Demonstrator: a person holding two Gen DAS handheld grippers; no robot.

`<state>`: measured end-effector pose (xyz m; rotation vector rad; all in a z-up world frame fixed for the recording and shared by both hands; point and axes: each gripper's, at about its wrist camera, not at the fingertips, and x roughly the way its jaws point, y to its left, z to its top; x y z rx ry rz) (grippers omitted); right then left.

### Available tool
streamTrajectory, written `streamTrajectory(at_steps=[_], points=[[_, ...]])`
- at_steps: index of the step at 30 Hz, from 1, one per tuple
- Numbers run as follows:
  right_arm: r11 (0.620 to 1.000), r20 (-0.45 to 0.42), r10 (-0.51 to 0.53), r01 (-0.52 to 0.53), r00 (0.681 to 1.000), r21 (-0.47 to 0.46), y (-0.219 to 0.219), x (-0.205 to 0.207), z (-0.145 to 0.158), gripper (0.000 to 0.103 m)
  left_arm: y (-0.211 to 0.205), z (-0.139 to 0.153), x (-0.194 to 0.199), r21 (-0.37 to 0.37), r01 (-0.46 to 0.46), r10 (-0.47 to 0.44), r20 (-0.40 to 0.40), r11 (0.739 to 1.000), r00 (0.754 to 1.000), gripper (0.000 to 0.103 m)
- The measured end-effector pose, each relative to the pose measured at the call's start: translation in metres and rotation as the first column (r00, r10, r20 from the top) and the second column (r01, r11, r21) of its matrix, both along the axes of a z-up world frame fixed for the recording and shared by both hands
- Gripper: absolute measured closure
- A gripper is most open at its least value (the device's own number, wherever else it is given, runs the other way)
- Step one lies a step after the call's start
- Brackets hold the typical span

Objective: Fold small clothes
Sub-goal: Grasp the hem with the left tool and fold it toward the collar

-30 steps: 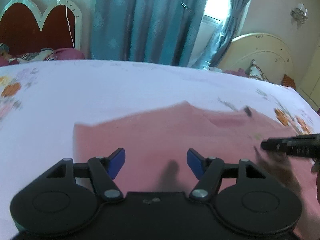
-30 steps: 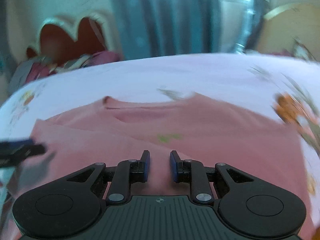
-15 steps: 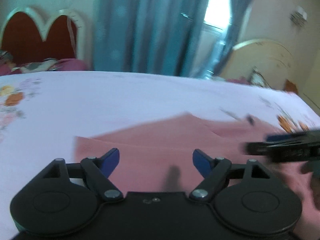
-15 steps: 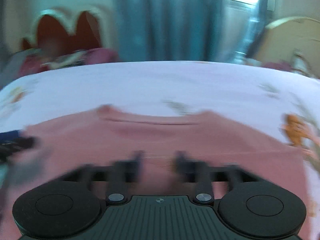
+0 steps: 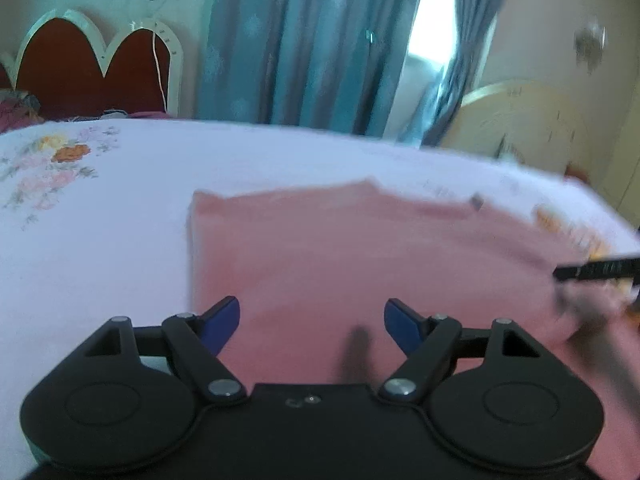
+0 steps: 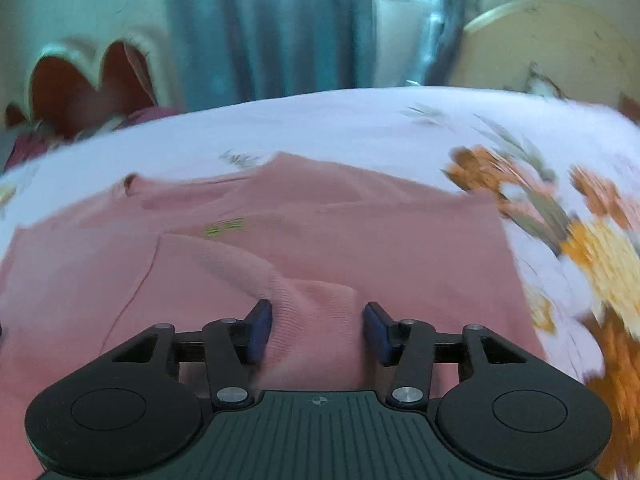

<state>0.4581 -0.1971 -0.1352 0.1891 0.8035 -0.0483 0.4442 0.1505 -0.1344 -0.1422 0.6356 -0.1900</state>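
Two claws work one pink shirt (image 6: 360,240) lying flat on the bedsheet (image 5: 120,240). My right claw (image 6: 318,330) is closing around a raised ridge at six o'clock; it may pinch several layers. My left claw (image 5: 312,320) gapes empty.

- A pink top (image 6: 360,248) lies spread on a white sheet (image 6: 340,128) printed with orange flowers.
- The gripper (image 6: 318,330) hangs over the top's near edge, its jaws closing.
- A raised fold of the pink knit sits between the blue pads (image 6: 258,330); the pads do not clearly press on it.
- Blue curtains (image 6: 260,28) hang behind the bed.
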Motion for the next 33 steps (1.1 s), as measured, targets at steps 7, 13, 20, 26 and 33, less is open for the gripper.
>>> streamTrajectory(at_steps=[7,13,20,26,33], points=[[0.998,-0.038,0.064,-0.064,0.997,0.014,0.021,-0.041,0.004,0.054,-0.018,-0.017,-0.012,0.081,0.052,-0.047,-0.066,0.995,0.997,0.024],[0.999,0.017,0.015,-0.016,1.0,0.041,0.003,-0.063,0.018,0.054,0.0,-0.014,-0.022,0.086,0.051,-0.045,-0.073,0.995,0.996,0.024],[1.0,-0.121,0.014,-0.011,0.993,0.019,0.005,-0.045,-0.006,0.055,-0.016,-0.015,-0.021,0.152,0.04,-0.028,-0.085,0.988,0.996,0.023],[1.0,-0.118,0.029,-0.029,0.993,0.001,0.006,-0.047,-0.008,0.055,-0.021,-0.014,-0.022,0.165,0.029,-0.012,-0.099,0.986,0.995,0.021],[0.996,-0.111,0.069,-0.063,0.991,0.059,-0.008,-0.058,0.012,0.046,-0.037,-0.009,-0.028,0.273,0.051,-0.019,-0.118,0.961,0.993,0.012]])
